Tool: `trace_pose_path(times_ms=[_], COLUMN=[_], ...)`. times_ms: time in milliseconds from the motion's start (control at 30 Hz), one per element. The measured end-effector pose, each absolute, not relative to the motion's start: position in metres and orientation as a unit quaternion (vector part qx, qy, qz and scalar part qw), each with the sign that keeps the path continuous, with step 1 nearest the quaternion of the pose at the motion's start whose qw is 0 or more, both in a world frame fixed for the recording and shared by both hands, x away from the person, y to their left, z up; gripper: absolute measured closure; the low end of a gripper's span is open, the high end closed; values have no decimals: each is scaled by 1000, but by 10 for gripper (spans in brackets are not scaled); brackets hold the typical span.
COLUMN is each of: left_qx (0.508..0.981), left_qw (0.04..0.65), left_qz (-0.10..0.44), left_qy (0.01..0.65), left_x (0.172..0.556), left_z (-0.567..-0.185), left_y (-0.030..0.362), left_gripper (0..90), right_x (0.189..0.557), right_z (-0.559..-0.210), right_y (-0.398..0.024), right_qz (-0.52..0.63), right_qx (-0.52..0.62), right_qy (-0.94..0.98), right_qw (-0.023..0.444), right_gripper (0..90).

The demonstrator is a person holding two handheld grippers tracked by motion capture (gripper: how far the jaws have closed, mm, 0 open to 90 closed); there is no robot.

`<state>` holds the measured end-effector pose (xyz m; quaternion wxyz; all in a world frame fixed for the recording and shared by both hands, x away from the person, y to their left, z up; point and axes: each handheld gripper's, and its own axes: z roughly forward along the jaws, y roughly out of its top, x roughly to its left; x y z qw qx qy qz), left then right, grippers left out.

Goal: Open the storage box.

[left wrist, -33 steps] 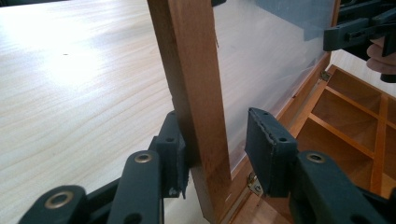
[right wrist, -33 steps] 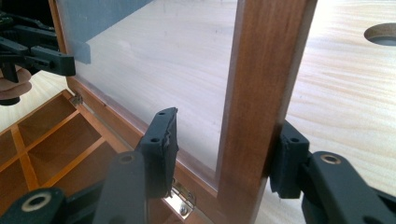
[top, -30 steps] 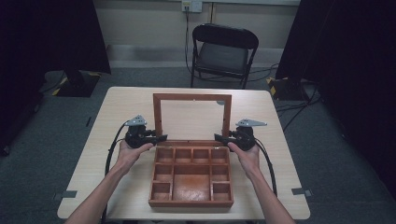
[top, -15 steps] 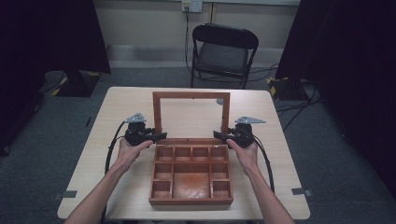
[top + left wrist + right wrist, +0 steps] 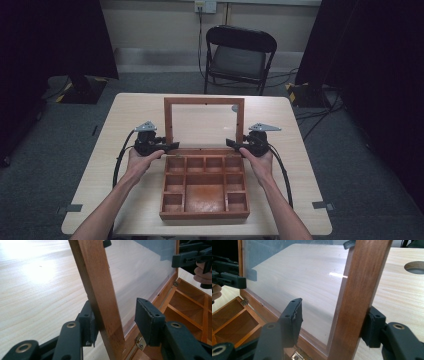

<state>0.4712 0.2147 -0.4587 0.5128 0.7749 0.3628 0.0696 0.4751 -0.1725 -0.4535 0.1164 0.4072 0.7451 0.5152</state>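
Table edges: we see the wooden box (image 5: 205,192) sitting near the table (image 5: 125,107)'s 6 o'clock edge, its front wall close to the rim; bare tabletop runs wide toward 9 and 3 o'clock.
Room behind: the lid (image 5: 204,101) stands upright at the box's 12 o'clock side, with open tabletop beyond it; a round hole (image 5: 415,267) lies in the tabletop at the right gripper view's 2 o'clock.
Left gripper (image 5: 170,145): at the lid's 9 o'clock post, jaws spread and just been opening; in the left gripper view the post (image 5: 96,290) stands between them, touching the outer pad, the inner pad apart from it.
Right gripper (image 5: 231,142): at the lid's 3 o'clock post (image 5: 359,297), jaws spread and just been opening; the outer pad sits against the wood, the inner pad clear of the pane.
Box look: reddish-brown wood, split into small compartments around one large one, all bare.
Lid look: wooden frame around a clear pane (image 5: 140,272), hinged at the bottom with small metal hinges (image 5: 298,355).
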Motion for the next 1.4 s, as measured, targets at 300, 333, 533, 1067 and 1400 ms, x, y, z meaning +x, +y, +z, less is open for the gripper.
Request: trace_pose_path(times_ms=[300,333,533,1067,1400], left_qx=[780,780,782,774,765], left_qw=[507,506,497,499,499], left_qz=[57,56,56,23,12], left_qy=[363,365,371,389,407], left_x=[473,473,474,479,481], left_z=[-464,-464,-467,-477,-482], left_y=[213,213,213,219,221], left_gripper=[448,448,434,399,385], right_x=[476,476,477,472,473], right_z=[-459,-460,-464,-474,-477], right_y=[-170,-171,-170,-178,-180], right_qz=[508,508,503,487,487], right_qx=[410,410,416,439,445], right_qy=[749,750,751,747,745], right_qw=[110,108,101,108,97], right_gripper=[364,354,318,291,289])
